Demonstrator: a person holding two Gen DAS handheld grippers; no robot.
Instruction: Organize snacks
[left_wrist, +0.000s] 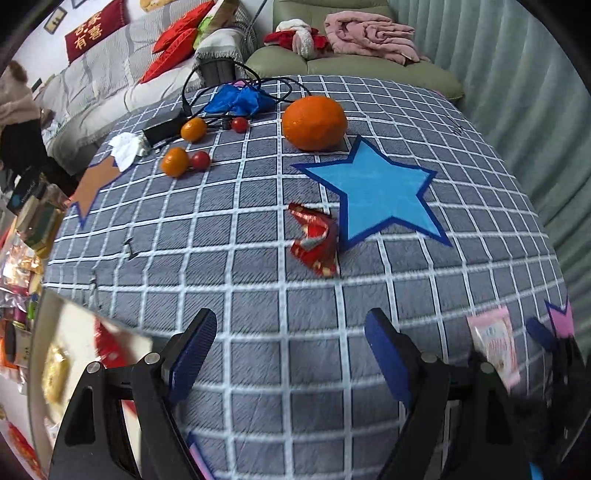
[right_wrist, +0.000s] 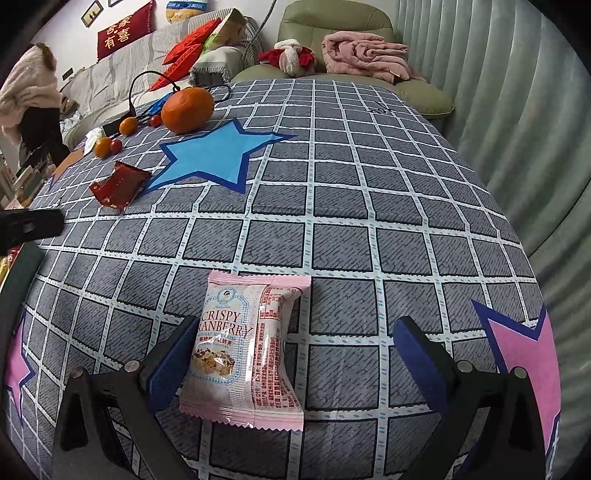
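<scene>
Pink cranberry packet is bracketed lengthwise by the spread right claw; left claw, spread, holds nothing.

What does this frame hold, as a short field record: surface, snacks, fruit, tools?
surface: checked cloth with a blue star
snacks: pink cranberry packet between the right tool's fingers; red packet beside the blue star
fruit: large orange, two small oranges, two small red fruits
left tool: open, nothing held
right tool: open around the pink packet

Both tongs spread wide.
</scene>
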